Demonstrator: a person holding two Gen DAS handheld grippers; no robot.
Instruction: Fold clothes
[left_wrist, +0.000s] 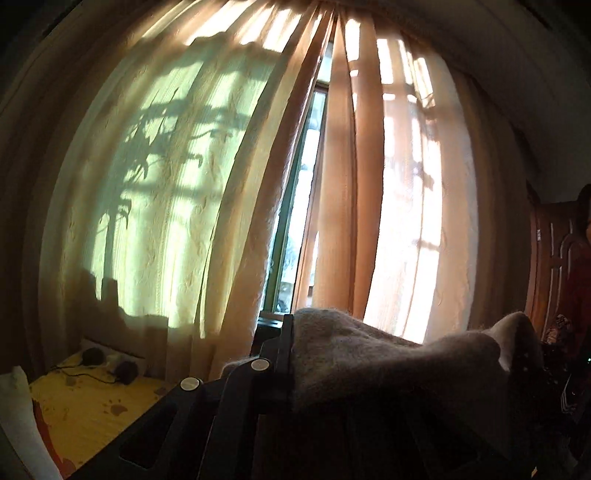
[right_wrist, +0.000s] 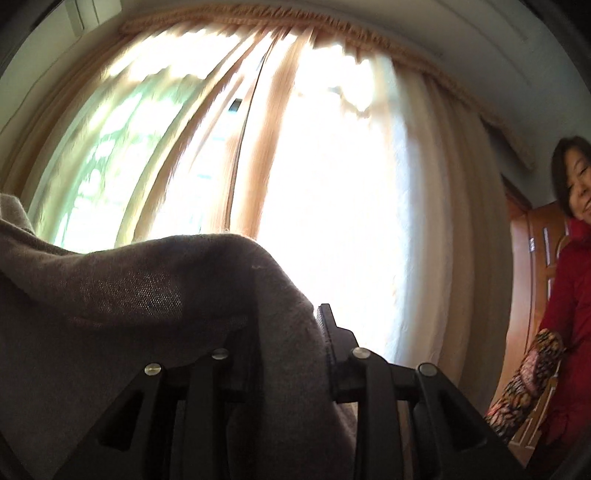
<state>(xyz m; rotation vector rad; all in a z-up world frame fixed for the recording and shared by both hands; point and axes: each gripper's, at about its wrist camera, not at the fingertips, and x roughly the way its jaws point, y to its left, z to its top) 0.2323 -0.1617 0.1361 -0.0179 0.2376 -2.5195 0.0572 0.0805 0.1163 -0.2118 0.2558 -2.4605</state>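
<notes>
Sunlit peach curtains (left_wrist: 229, 155) across a window (left_wrist: 295, 206), leaf shadows on them; yellow bed (left_wrist: 92, 402) lower left, wooden door (right_wrist: 535, 266) right.

Brown-grey knit garment (right_wrist: 155, 295) (fuzzy, thin) draped, held aloft before curtains.

A knitted garment (left_wrist: 369, 362) is draped over the left hand-held gripper (left_wrist: 291, 354) and stretched rightward, with the curtains (left_wrist: 221, 184) hung behind it. A bed (left_wrist: 85, 406) is seen below to the left, two earmuffs (left_wrist: 125, 371) laid on it near the curtains. In the right wrist view, a person (right_wrist: 569, 288) is placed at the far right, before a wooden door (right_wrist: 535, 266).
</notes>
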